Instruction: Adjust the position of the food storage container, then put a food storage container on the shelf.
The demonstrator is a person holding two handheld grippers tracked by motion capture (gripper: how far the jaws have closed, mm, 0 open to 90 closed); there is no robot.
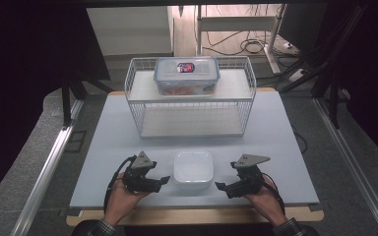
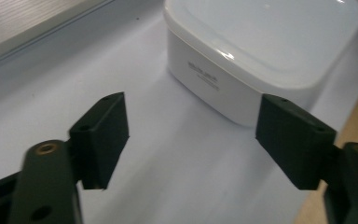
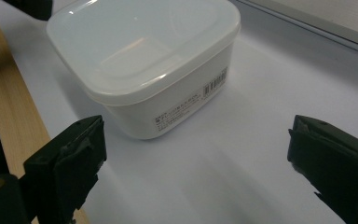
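Note:
A white square container (image 1: 193, 169) with a lid sits near the table's front edge, between my two grippers. My left gripper (image 1: 163, 181) lies just left of it, pointing at it, jaws open and nothing between them. In the left gripper view the container (image 2: 261, 51) stands beyond the open left gripper (image 2: 193, 140), a little to the right. My right gripper (image 1: 220, 186) lies just right of the container, also open and holding nothing. In the right gripper view the container (image 3: 144, 60) stands ahead of the open right gripper (image 3: 196, 154), apart from both pads.
A white wire rack (image 1: 137, 105) stands at the back of the light table (image 1: 108, 147). On its top shelf rests a clear lidded box (image 1: 187, 75) with coloured contents. The table's wooden front edge (image 1: 192, 215) runs close under both hands.

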